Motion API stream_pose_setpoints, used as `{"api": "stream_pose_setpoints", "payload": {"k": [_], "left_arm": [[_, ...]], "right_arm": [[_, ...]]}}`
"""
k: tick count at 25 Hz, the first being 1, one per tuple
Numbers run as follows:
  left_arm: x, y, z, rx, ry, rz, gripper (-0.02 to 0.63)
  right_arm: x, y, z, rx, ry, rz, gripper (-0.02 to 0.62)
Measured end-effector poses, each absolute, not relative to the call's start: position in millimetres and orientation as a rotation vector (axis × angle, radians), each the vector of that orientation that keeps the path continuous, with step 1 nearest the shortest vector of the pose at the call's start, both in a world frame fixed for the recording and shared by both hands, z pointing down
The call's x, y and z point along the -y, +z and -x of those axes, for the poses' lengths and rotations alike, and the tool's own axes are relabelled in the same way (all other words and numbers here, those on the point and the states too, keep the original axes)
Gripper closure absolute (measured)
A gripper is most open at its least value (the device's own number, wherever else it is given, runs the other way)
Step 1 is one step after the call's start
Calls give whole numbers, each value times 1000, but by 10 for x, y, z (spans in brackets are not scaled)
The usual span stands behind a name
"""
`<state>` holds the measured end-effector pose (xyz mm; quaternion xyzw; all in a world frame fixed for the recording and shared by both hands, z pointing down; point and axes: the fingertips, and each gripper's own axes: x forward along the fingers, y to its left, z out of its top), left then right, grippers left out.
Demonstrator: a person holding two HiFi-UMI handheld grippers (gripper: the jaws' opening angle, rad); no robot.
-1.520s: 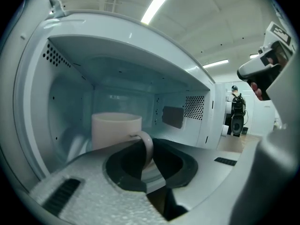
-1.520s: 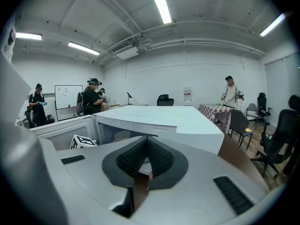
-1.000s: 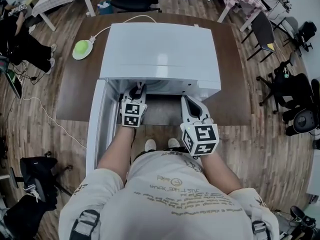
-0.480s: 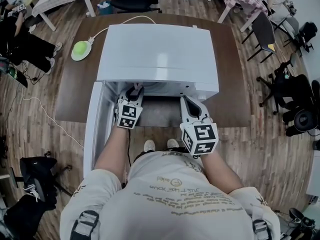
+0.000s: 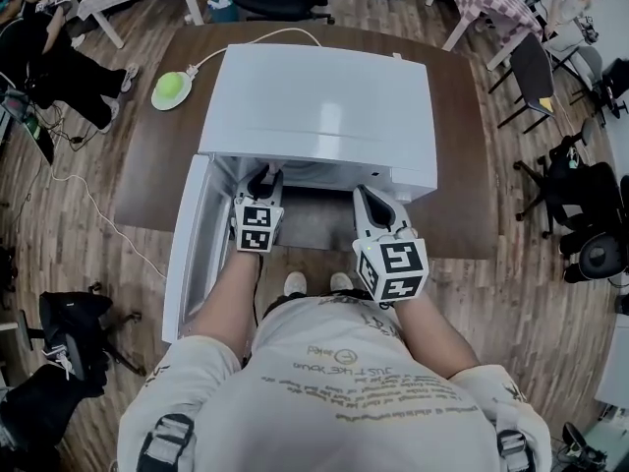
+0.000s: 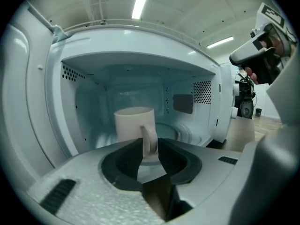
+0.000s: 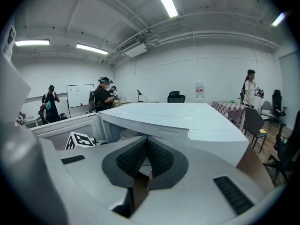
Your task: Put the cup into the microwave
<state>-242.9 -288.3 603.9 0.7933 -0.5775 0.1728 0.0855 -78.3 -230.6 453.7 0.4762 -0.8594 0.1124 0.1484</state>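
The left gripper (image 6: 149, 148) had its fingers pinching the cream ceramic cup (image 6: 133, 125) by its handle inside the white microwave (image 5: 319, 106). The right gripper (image 7: 147, 146) had its fingers pressed together.

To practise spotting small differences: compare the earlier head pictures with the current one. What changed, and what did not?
Hardly anything. The left tool drifted slightly left, then back, at the mouth of the microwave; nothing was visibly taken or let go. The right tool stayed outside the front, the door stayed open, and the cup sits inside with its handle between the left tool's jaws.
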Motion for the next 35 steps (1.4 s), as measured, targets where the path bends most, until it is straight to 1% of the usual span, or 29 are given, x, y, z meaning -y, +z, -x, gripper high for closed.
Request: {"api": "stream_pose_setpoints", "payload": {"k": [6, 7, 8, 9, 11, 23, 30, 35], "left_arm": [[2765, 5900, 2414, 1766, 442, -2311, 499], [2725, 5874, 2419, 1776, 431, -2298, 507], [2686, 5831, 2424, 1792, 419, -2287, 545], [2647, 5773, 2425, 1809, 406, -2277, 569], [2572, 5649, 2414, 1841, 382, -2258, 590], [2032, 5072, 2383, 1942, 294, -2130, 592], [1719, 4665, 2500, 2031, 237, -2069, 592], [1601, 4587, 2557, 2066, 217, -2029, 592]], "right_arm": [[2339, 4538, 892, 2527, 330, -1273, 581], [2331, 4543, 929, 2540, 331, -1251, 581], [2321, 4548, 967, 2553, 332, -1229, 581], [2312, 4549, 1004, 2568, 333, -1206, 581], [2300, 4542, 1072, 2599, 335, -1157, 581], [2188, 4521, 1547, 2742, 328, -874, 581], [2093, 4541, 1823, 2769, 308, -776, 581], [2078, 4571, 1902, 2770, 327, -755, 581]]}}
